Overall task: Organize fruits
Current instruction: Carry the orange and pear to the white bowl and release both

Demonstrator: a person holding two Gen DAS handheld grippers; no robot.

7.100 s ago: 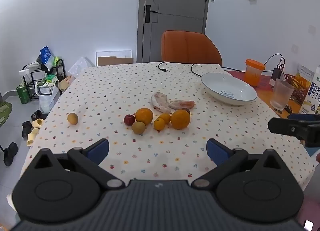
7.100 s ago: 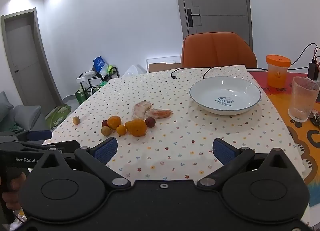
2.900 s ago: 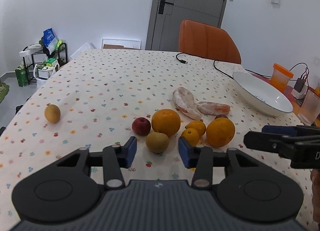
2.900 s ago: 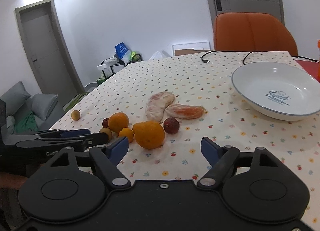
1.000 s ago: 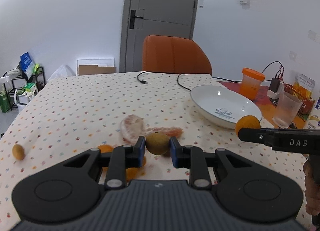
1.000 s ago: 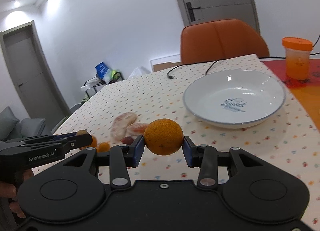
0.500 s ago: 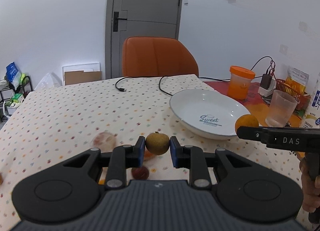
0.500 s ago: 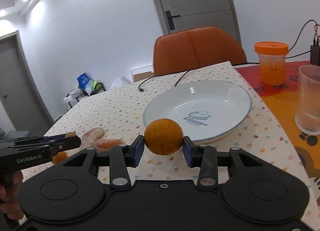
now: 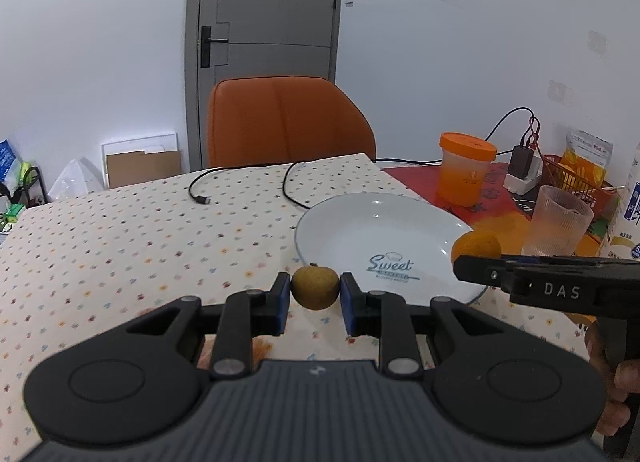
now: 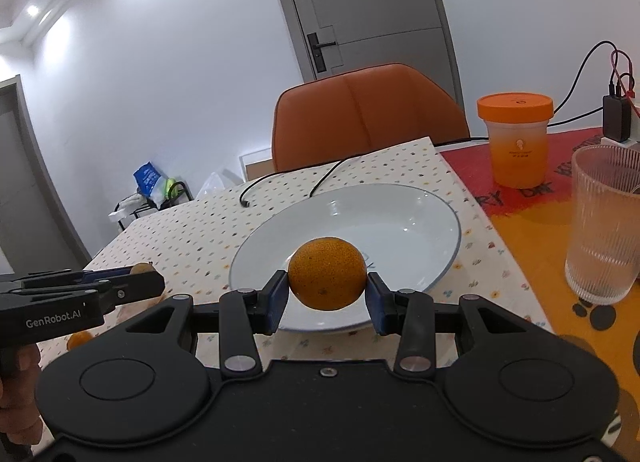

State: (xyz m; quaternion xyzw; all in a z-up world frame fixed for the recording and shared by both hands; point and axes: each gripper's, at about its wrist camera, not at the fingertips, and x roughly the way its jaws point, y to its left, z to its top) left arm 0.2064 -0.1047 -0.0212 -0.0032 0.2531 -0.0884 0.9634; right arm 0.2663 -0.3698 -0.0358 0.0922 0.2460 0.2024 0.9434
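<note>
Orange (image 10: pixel 327 273): one, clamped between the pads of the right gripper (image 10: pixel 327 294), hanging over the near part of the plate; a second ago it hung short of the rim
Brown fruit (image 9: pixel 315 287): one small round russet fruit, pinched in the nearly closed left gripper (image 9: pixel 315 296), held just short of the plate's near-left rim; a second ago it was over the fruit pile
Plate (image 9: pixel 352 217): one white shallow dish with a blue rim and "Sweet" printed inside, nothing in it yet
What changed: both grippers have carried their fruit away from the pile toward the plate, which now fills the middle of both views
What that means: by my reading the carry is nearly over and setting down comes next, the orange first
Left behind: a small orange fruit (image 10: pixel 79 338) and a scrap of orange under the left gripper; the rest of the pile is out of view, count unknown
Around: one orange-lidded jar (image 10: pixel 516 141), one ribbed glass (image 10: pixel 604 225), one orange chair (image 9: pixel 288 121), dotted tablecloth (image 9: pixel 120 229)
</note>
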